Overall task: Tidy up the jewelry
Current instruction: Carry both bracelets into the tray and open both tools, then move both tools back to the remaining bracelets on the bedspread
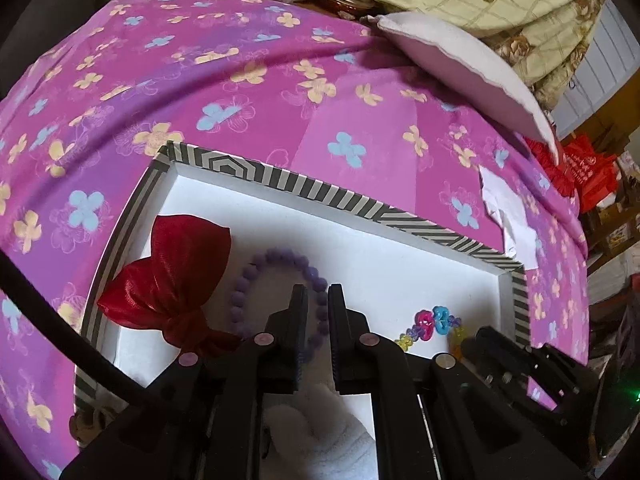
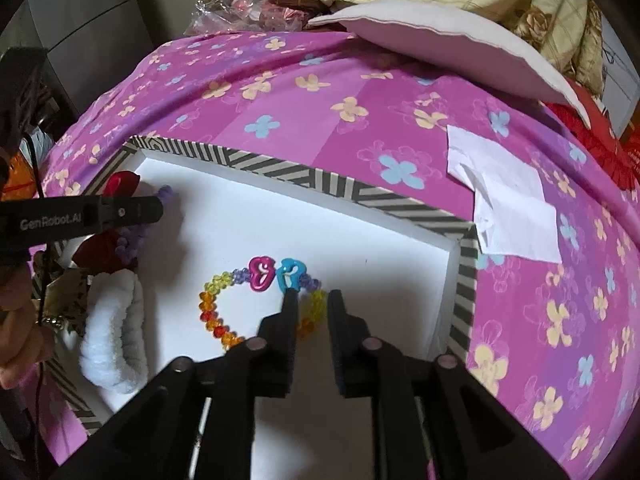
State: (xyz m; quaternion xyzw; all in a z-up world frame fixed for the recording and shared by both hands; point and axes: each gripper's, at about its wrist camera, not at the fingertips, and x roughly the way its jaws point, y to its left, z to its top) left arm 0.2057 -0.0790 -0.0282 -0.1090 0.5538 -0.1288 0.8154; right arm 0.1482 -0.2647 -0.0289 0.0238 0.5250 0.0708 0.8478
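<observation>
Box [image 1: 400, 216], striped rim, white floor, on pink floral sheet [image 1: 240, 92]. Left gripper [image 1: 318, 290] over box, jaws narrowly apart, purple bracelet [image 1: 256, 264] beads showing in gap; whether pads press it, cannot tell. Red pouch [image 1: 172, 276] left of bracelet, touching it. Right gripper [image 2: 312, 296] jaws apart, astride right side of rainbow bracelet [image 2: 212, 308], pads not pressing beads. White scrunchie [image 2: 116, 352] at near left. White paper [image 2: 508, 196] on sheet, right of box.
</observation>
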